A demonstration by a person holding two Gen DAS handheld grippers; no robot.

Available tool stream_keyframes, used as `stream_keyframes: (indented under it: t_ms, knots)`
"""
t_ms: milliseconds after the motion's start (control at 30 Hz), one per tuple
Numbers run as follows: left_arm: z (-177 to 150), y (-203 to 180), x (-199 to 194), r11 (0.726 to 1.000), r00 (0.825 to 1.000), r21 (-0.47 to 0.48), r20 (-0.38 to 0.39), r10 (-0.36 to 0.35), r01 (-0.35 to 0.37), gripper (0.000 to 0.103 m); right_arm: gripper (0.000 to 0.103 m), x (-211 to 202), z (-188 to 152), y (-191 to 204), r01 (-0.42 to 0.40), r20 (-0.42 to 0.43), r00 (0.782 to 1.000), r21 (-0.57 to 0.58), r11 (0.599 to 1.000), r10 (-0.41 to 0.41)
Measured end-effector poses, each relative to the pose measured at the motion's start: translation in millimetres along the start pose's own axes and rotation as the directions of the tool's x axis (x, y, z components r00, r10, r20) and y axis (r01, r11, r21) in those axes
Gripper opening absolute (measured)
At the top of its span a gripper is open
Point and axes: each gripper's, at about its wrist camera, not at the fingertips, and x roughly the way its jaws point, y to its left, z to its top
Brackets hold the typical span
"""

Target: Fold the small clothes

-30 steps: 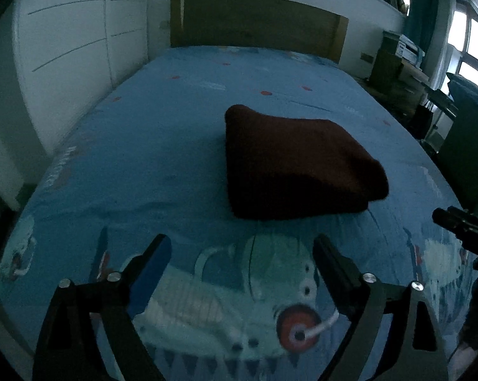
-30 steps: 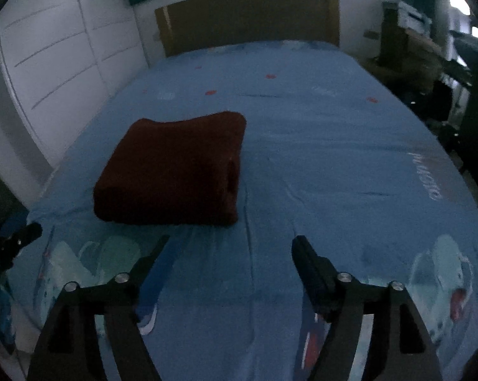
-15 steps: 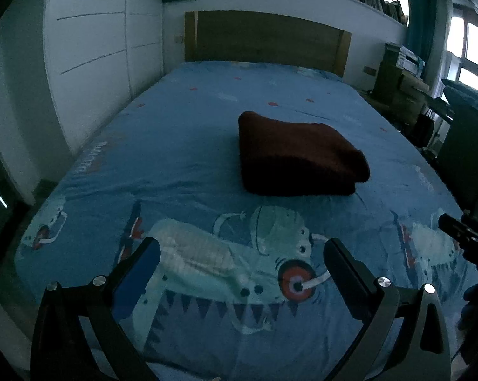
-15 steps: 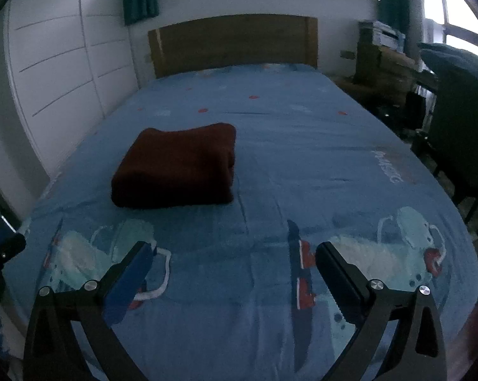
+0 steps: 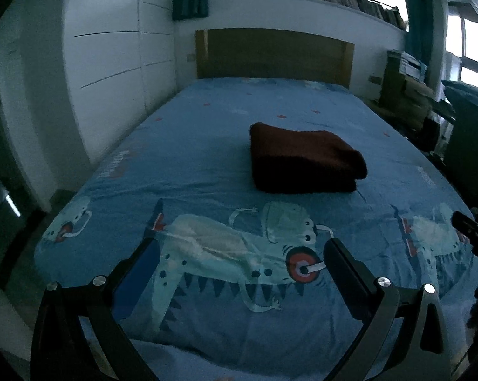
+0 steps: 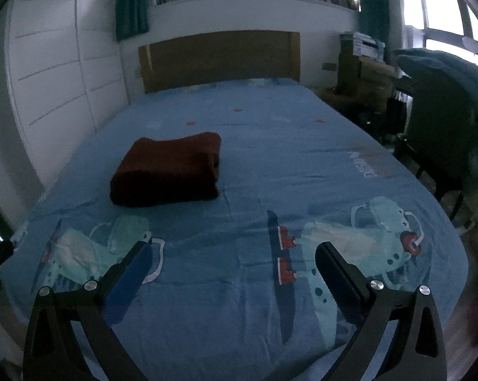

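A dark red garment (image 5: 304, 158) lies folded in a thick rectangle in the middle of the blue bed; the right wrist view shows the same garment (image 6: 170, 170) to the left. My left gripper (image 5: 240, 247) hangs open over the foot of the bed, well short of the garment, nothing between its fingers. My right gripper (image 6: 232, 250) is open too, above the printed sheet and to the right of the garment, holding nothing. A tip of the right gripper (image 5: 467, 225) shows at the right edge of the left wrist view.
The blue sheet (image 5: 207, 146) with cartoon prints covers the whole bed. A wooden headboard (image 5: 274, 55) stands at the far end. White cupboard doors (image 5: 89, 73) line the left wall. A dark chair (image 6: 442, 127) and cluttered shelves (image 6: 363, 73) stand on the right.
Both grippers have drawn back from the folded garment toward the foot of the bed and tilted up, so more of the room shows. Their jaws have spread wider.
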Motion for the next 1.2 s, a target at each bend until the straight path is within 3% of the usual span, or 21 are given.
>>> stream_keyframes:
  t_ms: [467,1200]
  knots:
    - [-8.0,-11.6,-11.1,0.998,0.997,-0.012,0.046,0.064,-0.064,0.101,0.103,-31.1,-15.3,-7.7,0.073,0.075,0.995,-0.014,0.997,-0.071]
    - [-9.5,-29.2,-0.4,0.999,0.999,-0.002,0.034,0.036,-0.036,0.102,0.103,-29.5,-24.9,-19.5,0.103,0.064,0.992,0.022,0.994,-0.104]
